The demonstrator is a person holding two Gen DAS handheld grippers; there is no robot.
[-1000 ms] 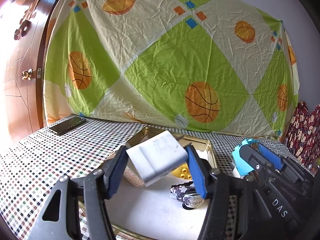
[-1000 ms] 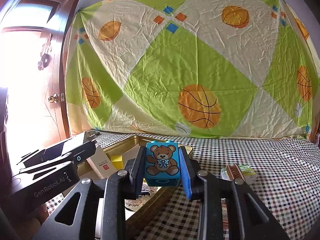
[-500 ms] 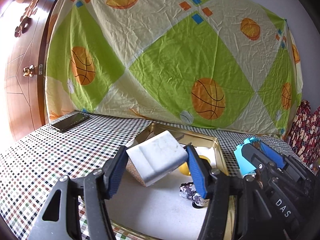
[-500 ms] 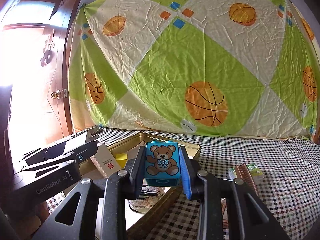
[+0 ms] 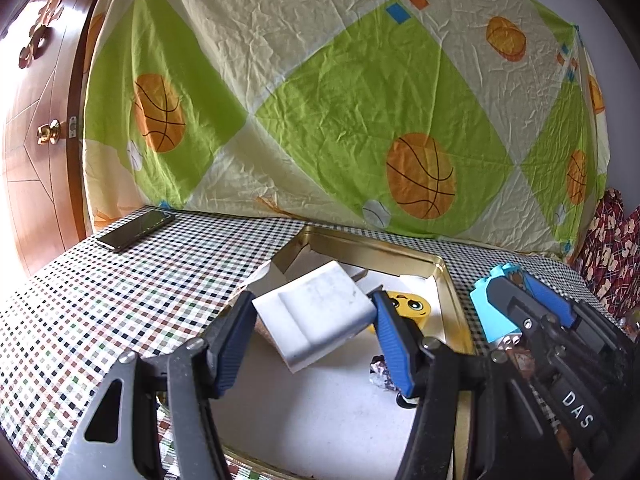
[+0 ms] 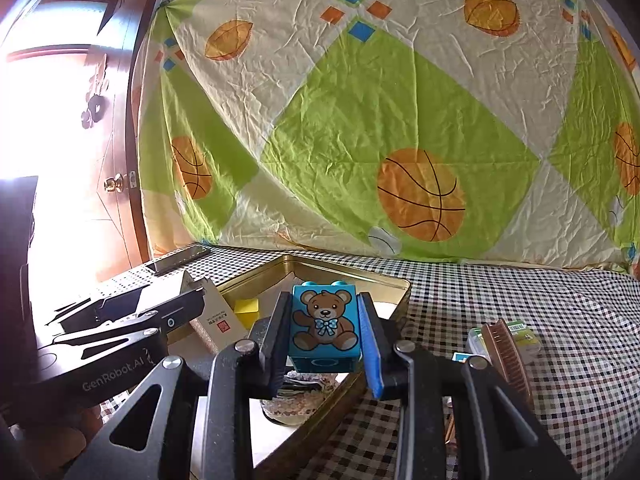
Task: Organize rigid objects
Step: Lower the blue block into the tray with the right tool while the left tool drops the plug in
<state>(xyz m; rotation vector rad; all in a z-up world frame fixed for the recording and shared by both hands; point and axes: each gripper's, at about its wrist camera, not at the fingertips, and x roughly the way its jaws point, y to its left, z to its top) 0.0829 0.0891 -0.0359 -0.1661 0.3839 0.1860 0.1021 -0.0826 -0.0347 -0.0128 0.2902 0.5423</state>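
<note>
Left gripper [image 5: 316,320] clamps a white charger plug [image 5: 320,312], tilted, jaws partly apart around its body, held above the gold tray [image 5: 440,264]. Right gripper [image 6: 324,332] is nearly closed on a blue bear block [image 6: 323,326], upright, over the tray's near right edge. In the tray: yellow smiley toy [image 5: 412,306], small yellow cube [image 6: 247,307], a crumpled foil item [image 5: 382,374], probably a wrapper, partly hidden. Smartphone [image 5: 136,230] lies far left on the checkered tablecloth [image 5: 120,300]. Brown brush [image 6: 506,354] and a small green box [image 6: 524,336] sit right of the tray.
</note>
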